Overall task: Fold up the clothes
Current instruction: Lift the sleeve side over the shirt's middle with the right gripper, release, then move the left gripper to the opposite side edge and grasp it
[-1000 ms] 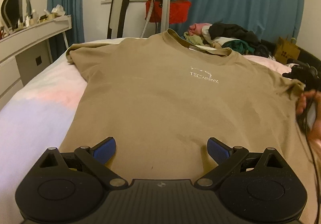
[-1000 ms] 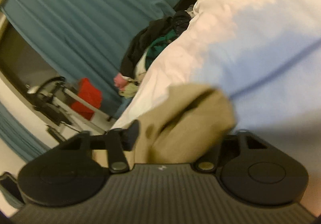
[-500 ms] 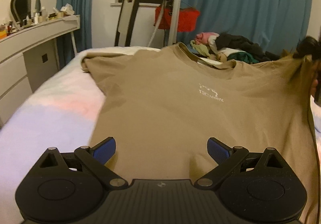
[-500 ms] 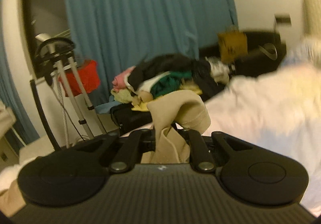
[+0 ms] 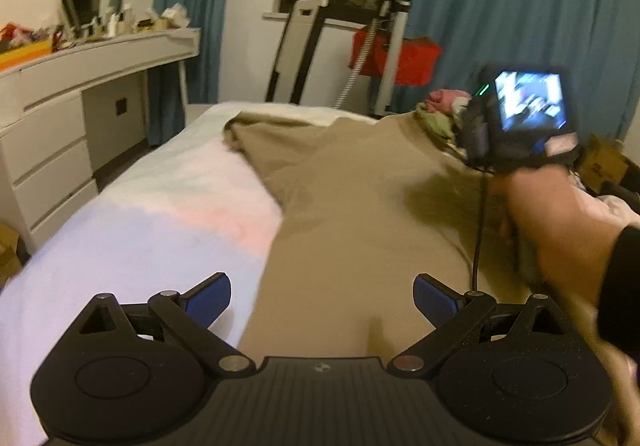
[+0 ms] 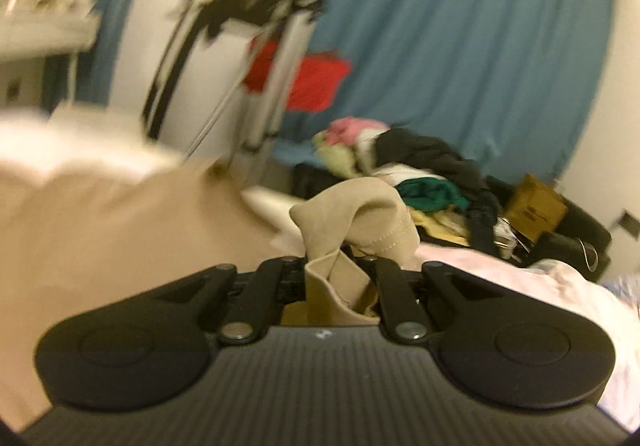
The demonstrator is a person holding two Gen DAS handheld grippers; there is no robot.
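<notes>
A bed [image 5: 132, 230] with a pale sheet fills most of the left wrist view, and a tan T-shirt [image 5: 352, 214] lies spread over it, its far sleeve reaching toward the bed's far corner. The shirt's right side is lifted off the sheet and carried across over its body. Behind the bed hang blue curtains [image 5: 520, 6], with a dark window between them. A white desk [image 5: 80, 86] with drawers stands along the left wall, a mirror and small bottles crowded on its top; what the drawers hold cannot be told. A red bag or basket [image 6: 308, 82] hangs on a white stand by the curtain, its contents not visible. A heap of clothes [image 6: 412, 166], pink, pale green, black and teal, is piled at the bed's far end. A brown cardboard box [image 6: 534, 206] sits beyond the heap, on the right; its inside is hidden.

The right hand [image 5: 560, 222], in a dark sleeve, holds the right tool [image 6: 340, 266] above the shirt. That tool is clamped on a bunched fold of the shirt's sleeve, hem stitching showing above the fingers. The left tool [image 5: 322, 298] stands apart, blue pads [image 5: 210, 296] wide, over the shirt's near hem with nothing between them
</notes>
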